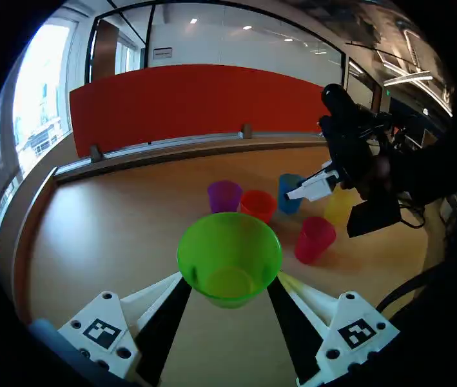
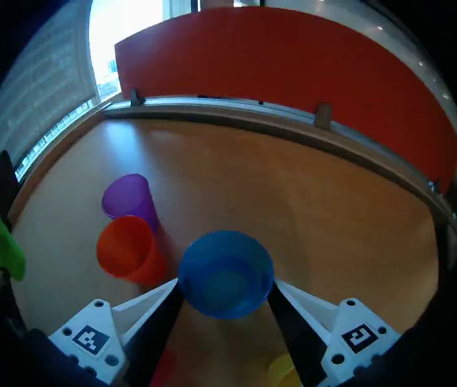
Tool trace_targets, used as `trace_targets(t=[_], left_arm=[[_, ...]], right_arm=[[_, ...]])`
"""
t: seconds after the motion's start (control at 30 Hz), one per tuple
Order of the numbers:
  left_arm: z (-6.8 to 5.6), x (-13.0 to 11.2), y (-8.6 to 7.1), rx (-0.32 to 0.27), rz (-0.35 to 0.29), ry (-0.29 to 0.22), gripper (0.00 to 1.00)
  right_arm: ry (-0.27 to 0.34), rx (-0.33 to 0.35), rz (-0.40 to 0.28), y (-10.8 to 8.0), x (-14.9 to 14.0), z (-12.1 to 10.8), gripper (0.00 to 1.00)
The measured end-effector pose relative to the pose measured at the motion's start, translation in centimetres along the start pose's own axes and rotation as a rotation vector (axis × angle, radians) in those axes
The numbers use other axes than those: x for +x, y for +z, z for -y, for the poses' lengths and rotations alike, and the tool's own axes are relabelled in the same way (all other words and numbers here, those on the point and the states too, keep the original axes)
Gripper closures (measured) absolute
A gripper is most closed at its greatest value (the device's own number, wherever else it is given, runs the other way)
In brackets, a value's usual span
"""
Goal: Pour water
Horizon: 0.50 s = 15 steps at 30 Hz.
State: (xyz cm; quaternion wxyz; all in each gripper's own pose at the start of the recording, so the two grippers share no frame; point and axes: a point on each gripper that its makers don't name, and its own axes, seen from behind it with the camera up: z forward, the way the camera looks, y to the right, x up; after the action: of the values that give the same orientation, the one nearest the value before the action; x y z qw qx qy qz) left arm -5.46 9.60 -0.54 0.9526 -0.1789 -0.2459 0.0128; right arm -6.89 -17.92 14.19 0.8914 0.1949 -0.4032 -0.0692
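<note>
A green cup (image 1: 229, 258) sits upright between the fingers of my left gripper (image 1: 229, 284), which press on both its sides. My right gripper (image 2: 225, 287) is shut on a blue cup (image 2: 226, 271), also upright and seen from above. In the left gripper view the blue cup (image 1: 287, 191) stands among the other cups, with the right gripper's white fingers (image 1: 314, 187) around it and a dark-sleeved hand (image 1: 415, 171) behind. The green cup (image 2: 6, 253) also shows at the far left edge of the right gripper view. I cannot tell whether either cup holds water.
On the wooden table (image 1: 118, 219) stand a purple cup (image 1: 224, 195), an orange cup (image 1: 258, 205), a yellow cup (image 1: 339, 206) and a red cup (image 1: 313, 238), close together. A red partition (image 1: 189, 100) runs along the table's far edge.
</note>
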Motion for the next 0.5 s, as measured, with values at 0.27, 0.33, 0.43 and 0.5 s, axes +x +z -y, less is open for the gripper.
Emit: trace_targets(t=[0.27, 0.33, 0.43, 0.5], left_arm=[[-0.3, 1.2, -0.1, -0.007, -0.019, 0.019, 0.21], [-0.4, 1.6, -0.2, -0.009, -0.025, 0.025, 0.21], [-0.6, 2.2, -0.3, -0.012, -0.036, 0.033, 0.21], [-0.7, 2.7, -0.4, -0.013, -0.044, 0.038, 0.21]], right_arm=[[-0.015, 0.015, -0.112, -3.4, 2.1, 0.4, 0.11], [-0.02, 0.017, -0.141, -4.7, 2.7, 0.5, 0.11], [-0.024, 0.021, -0.184, -6.7, 3.6, 0.6, 0.11], [-0.026, 0.024, -0.212, -8.2, 4.1, 0.7, 0.11]])
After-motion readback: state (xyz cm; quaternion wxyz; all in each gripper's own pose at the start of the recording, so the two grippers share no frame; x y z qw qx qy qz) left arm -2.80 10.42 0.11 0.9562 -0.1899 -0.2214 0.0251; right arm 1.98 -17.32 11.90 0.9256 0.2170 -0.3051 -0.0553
